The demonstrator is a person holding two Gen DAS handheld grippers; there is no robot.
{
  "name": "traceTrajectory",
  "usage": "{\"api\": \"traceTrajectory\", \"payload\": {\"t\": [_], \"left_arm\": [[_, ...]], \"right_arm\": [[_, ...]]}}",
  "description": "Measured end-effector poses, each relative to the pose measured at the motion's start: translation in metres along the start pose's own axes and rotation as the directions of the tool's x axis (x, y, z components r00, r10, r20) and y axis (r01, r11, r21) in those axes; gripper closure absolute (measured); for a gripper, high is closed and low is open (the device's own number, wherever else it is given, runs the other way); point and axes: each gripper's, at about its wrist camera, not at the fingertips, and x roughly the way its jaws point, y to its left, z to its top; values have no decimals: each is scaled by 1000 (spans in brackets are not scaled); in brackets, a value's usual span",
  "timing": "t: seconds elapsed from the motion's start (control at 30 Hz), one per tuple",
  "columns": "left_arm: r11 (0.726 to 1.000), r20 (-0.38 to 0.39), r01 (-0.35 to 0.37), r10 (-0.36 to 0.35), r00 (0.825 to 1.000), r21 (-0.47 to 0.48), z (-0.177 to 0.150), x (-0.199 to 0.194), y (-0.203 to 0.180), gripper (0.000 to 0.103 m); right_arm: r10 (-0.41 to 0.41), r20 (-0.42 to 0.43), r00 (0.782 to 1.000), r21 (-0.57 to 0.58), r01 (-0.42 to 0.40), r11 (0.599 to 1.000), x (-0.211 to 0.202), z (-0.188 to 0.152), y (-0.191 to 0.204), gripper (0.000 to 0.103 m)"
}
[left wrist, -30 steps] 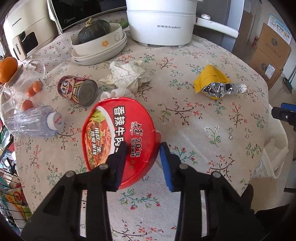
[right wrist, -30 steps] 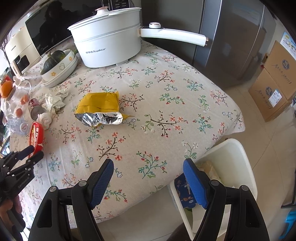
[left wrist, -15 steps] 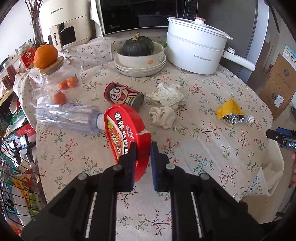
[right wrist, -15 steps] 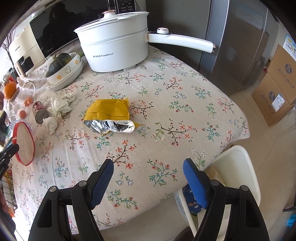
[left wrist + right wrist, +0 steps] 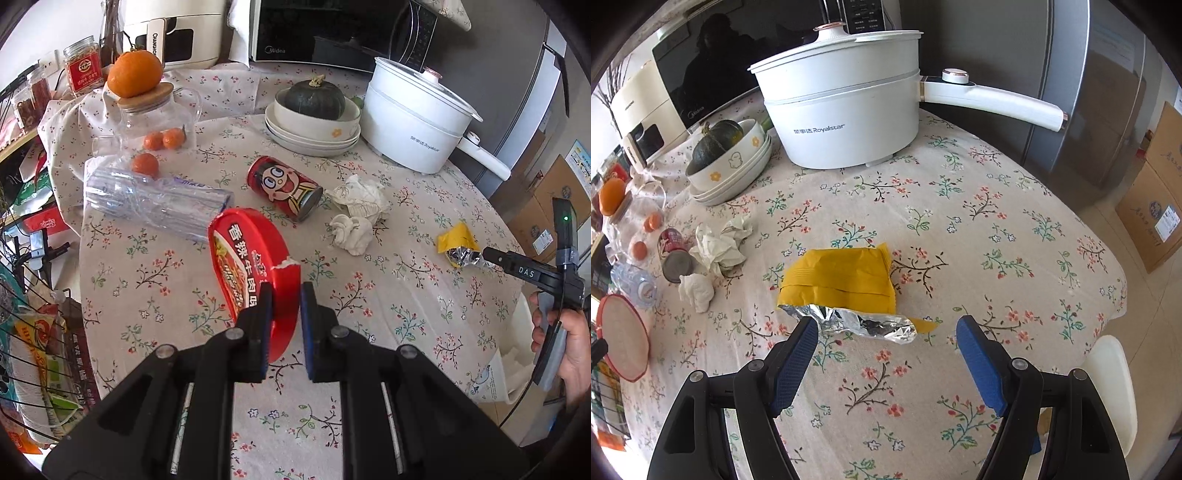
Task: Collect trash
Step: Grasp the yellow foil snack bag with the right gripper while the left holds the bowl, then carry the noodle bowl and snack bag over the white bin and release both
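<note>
My left gripper (image 5: pixel 286 295) is shut on the rim of a red instant-noodle bowl (image 5: pixel 247 266), lifted and tilted on edge above the floral tablecloth; the bowl (image 5: pixel 622 330) also shows at the left edge of the right wrist view. A red can (image 5: pixel 284 188), two crumpled paper wads (image 5: pixel 360 195), a clear plastic bottle (image 5: pixel 155 203) and a yellow foil snack bag (image 5: pixel 458 245) lie on the table. My right gripper (image 5: pixel 886 330) stands open just in front of the yellow snack bag (image 5: pixel 842 280), its fingers straddling the silver torn end without touching.
A white electric pot (image 5: pixel 842 110) with a long handle, stacked bowls holding a dark squash (image 5: pixel 718 138), and a glass jar with oranges (image 5: pixel 147 110) stand at the back. A white bin (image 5: pixel 1115 387) sits below the table's right edge. A wire rack (image 5: pixel 26 332) is at the left.
My left gripper closed on the noodle bowl's rim and lifted it off the table, tipping it on edge. My right gripper moved forward to the yellow snack bag, staying open.
</note>
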Motion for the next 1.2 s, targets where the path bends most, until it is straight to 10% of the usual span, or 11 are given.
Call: {"api": "traceTrajectory", "payload": {"t": [0.2, 0.4, 0.43, 0.47, 1.2], "left_arm": [[999, -3, 42, -42, 999, 14, -1, -3, -7, 87], [998, -17, 61, -61, 998, 23, -3, 3, -14, 87], [998, -18, 64, -64, 998, 23, -3, 4, -15, 87], [998, -18, 63, -63, 998, 27, -4, 4, -16, 87], [978, 19, 126, -131, 991, 168, -12, -11, -86, 87]], "right_arm": [[-60, 7, 998, -135, 61, 989, 23, 3, 25, 32], [-38, -9, 999, -175, 36, 984, 37, 0, 30, 64], [-33, -22, 999, -177, 28, 984, 39, 1, 31, 89], [-31, -24, 999, -172, 27, 985, 38, 1, 30, 93], [20, -15, 1000, -104, -22, 994, -50, -20, -19, 94]]}}
